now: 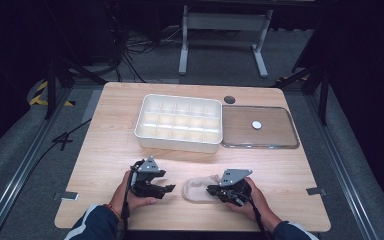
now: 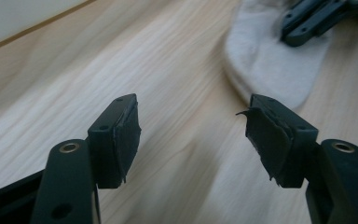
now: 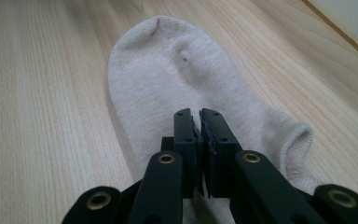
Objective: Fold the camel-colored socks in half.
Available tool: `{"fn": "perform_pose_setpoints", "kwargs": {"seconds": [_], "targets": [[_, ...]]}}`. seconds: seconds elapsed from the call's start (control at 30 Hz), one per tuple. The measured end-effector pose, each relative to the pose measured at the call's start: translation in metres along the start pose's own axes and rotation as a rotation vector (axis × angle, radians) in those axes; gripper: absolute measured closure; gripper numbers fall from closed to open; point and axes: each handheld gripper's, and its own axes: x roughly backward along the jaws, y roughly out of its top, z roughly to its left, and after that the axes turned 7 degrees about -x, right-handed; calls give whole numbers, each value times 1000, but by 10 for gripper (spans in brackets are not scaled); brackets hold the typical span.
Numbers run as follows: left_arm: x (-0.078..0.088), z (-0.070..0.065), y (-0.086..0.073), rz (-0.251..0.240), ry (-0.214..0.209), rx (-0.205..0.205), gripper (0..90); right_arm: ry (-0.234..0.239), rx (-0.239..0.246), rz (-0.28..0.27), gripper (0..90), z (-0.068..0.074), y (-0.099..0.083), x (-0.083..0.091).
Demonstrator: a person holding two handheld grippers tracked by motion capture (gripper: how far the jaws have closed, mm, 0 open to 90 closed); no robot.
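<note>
Two grippers in my hands, both low over the near edge of the wooden bench. My right gripper has its jaws pinched together, tips over the cream ankle sock; in the right gripper view the pads meet with next to no gap, and I can't tell whether any sock fabric is caught between them. The sock lies flat on the bench, toe away from that camera, cuff opening toward the right of that view. My left gripper sits just beside the sock's left end, not touching it. In the left gripper view its jaws stand partly apart, bare wood between them, nothing held, and the sock lies just past the right-hand jaw. One pad looks frayed at the edge. In that same view the right gripper's dark jaws rest on top of the sock.

Farther back on the bench: a white divided tray with many small compartments, and touching its right side a clear flat lid with a small white round knob.
</note>
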Motion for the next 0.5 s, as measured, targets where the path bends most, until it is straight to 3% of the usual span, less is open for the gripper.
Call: {"fn": "perform_pose_setpoints", "kwargs": {"seconds": [0.23, 0.4, 0.5], "targets": [[-23, -15, 17, 9, -18, -19, 358, -29, 11, 1, 854, 8, 3, -4], [-34, -18, 18, 57, 45, -24, 353, -27, 17, -2, 854, 9, 4, -6], [-33, -16, 16, 58, 61, -12, 368, -31, 20, -2, 854, 10, 4, -6]]}}
